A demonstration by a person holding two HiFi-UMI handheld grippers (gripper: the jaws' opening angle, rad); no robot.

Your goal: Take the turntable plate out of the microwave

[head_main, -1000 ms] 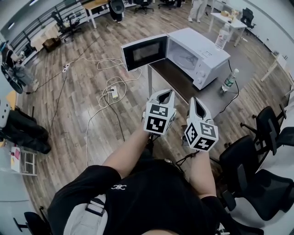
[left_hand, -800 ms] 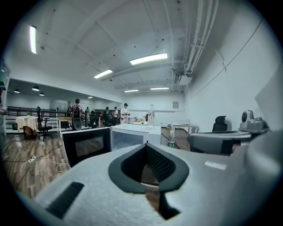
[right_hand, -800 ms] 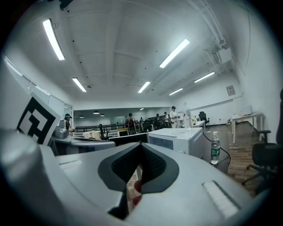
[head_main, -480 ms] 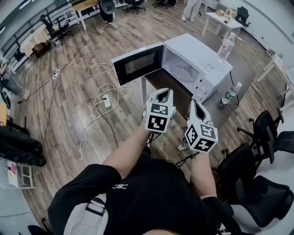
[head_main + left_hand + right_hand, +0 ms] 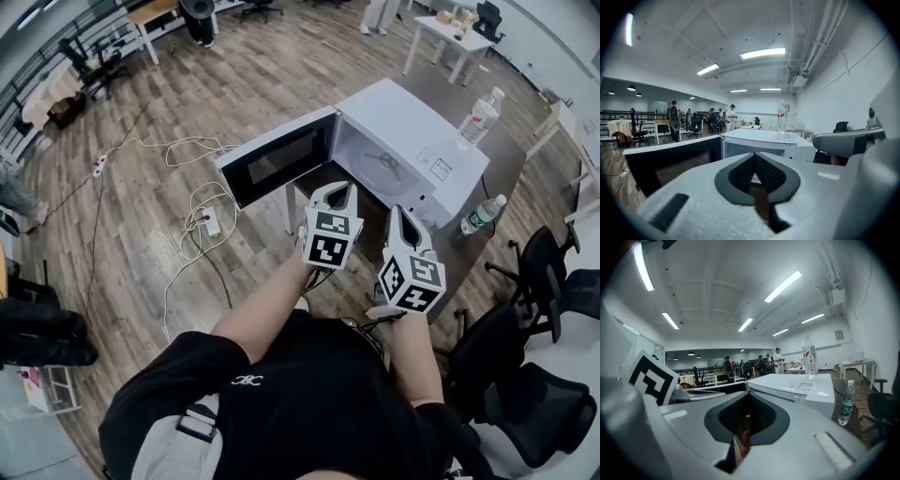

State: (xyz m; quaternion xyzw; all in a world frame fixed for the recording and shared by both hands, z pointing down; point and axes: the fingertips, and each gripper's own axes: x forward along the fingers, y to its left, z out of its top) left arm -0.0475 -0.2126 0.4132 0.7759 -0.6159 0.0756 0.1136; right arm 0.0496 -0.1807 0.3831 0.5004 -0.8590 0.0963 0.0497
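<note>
The microwave sits on a dark table in the upper right of the head view. Its door swings wide open to the left, out past the table edge and over the floor. The plate lies flat inside the white box, and nothing touches it. The left gripper is clenched with nothing in it. The right gripper is also closed on nothing. Both are side by side in the middle of the picture, just in front of the open mouth and not inside it. The left one is near the door's inner end. The way from the grippers to the plate is open. One bottle stands on top of the microwave near its far right edge. A second bottle stands on the table to the right. Black chairs crowd the lower right. Cables lie on the wood floor to the left.
</note>
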